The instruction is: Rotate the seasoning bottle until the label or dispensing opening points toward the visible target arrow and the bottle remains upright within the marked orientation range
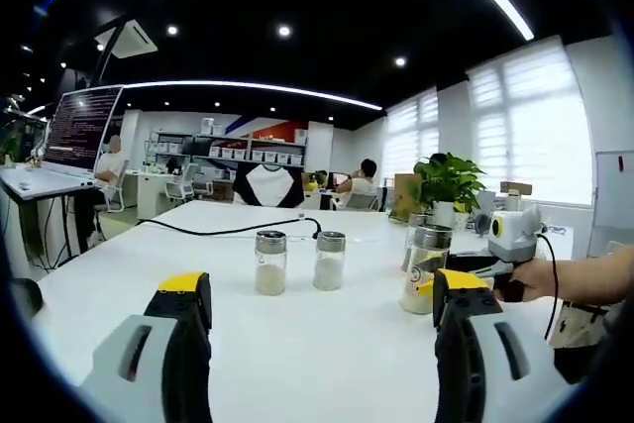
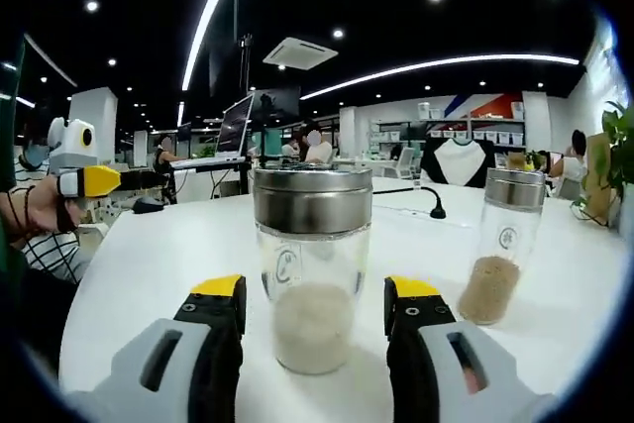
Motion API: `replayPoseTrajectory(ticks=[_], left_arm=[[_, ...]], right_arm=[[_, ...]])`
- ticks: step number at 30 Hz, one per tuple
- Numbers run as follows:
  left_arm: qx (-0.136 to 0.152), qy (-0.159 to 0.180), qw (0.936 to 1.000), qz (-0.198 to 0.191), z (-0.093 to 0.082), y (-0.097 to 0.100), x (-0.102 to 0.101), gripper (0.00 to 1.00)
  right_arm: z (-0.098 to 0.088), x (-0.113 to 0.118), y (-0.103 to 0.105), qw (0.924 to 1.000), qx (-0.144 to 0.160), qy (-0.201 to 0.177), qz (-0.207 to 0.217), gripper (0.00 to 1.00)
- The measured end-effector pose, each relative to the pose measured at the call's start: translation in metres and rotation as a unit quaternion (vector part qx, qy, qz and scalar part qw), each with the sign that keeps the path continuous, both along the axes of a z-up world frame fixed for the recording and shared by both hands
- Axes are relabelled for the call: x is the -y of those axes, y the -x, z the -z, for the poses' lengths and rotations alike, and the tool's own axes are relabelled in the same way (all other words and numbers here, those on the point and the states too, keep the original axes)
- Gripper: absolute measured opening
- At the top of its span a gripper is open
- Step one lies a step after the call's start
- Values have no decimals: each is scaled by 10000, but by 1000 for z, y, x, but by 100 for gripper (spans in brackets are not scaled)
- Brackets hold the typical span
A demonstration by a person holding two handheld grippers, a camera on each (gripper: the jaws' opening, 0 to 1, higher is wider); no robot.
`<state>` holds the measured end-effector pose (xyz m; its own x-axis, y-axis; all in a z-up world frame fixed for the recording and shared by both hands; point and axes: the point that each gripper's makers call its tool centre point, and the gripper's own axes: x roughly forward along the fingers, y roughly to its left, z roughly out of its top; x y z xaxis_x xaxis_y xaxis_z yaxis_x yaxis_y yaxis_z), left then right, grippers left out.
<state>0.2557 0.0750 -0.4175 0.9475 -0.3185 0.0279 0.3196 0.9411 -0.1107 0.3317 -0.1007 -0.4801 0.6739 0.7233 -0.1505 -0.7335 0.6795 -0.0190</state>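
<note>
Hardly anything can be read. In the right gripper view, the nearest glass jar [image 2: 311,274], which holds a pale powder, carries a small round emblem on its front that looks like a curved letter, perhaps a "C"; it is too faint to be sure. The jar with brown powder [image 2: 502,261] bears a similar round mark, also unreadable. In the left gripper view, a large screen [image 1: 83,129] at the left is covered with rows of small light text on dark, too fine and blurred to make out.
</note>
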Motion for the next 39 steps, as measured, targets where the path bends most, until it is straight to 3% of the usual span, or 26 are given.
replayPoseTrajectory(ticks=[5, 9, 11, 12, 18, 21, 25, 27, 29, 39], left_arm=[[7, 56, 10000, 41, 1, 0, 1, 99], [-35, 33, 10000, 61, 3, -1, 1, 99], [-68, 55, 10000, 26, 5, -2, 0, 99], [-85, 59, 9999, 1, 5, -2, -1, 100], [-131, 38, 9999, 4, 8, 0, -1, 100], [-117, 12, 9999, -7, 7, 0, -2, 100], [-133, -19, 9999, 16, 9, 1, -2, 100], [-130, -14, 9999, 22, 9, 1, -2, 100], [-143, -20, 9999, 22, 9, 1, -2, 99], [-150, -7, 9999, 7, 8, 2, -3, 99]], right_arm=[[-7, 3, -2, 9968, 24, -410, 681, 57], [-11, 2, -3, 9925, 74, -444, 1135, 57], [-10, 3, -6, 9918, 136, -93, 1267, 51], [-11, 6, -10, 9880, 83, -180, 1533, 50], [-13, -1, -15, 9825, -7, -280, 1843, 51], [-10, 0, -18, 9760, -130, -327, 2148, 51], [-13, 0, -20, 9698, 9, -216, 2430, 49], [-12, 11, -19, 9582, -43, 123, 2860, 49], [-17, 6, -21, 9592, 136, 103, 2823, 47], [-15, 6, -27, 9588, 26, -23, 2842, 41]])
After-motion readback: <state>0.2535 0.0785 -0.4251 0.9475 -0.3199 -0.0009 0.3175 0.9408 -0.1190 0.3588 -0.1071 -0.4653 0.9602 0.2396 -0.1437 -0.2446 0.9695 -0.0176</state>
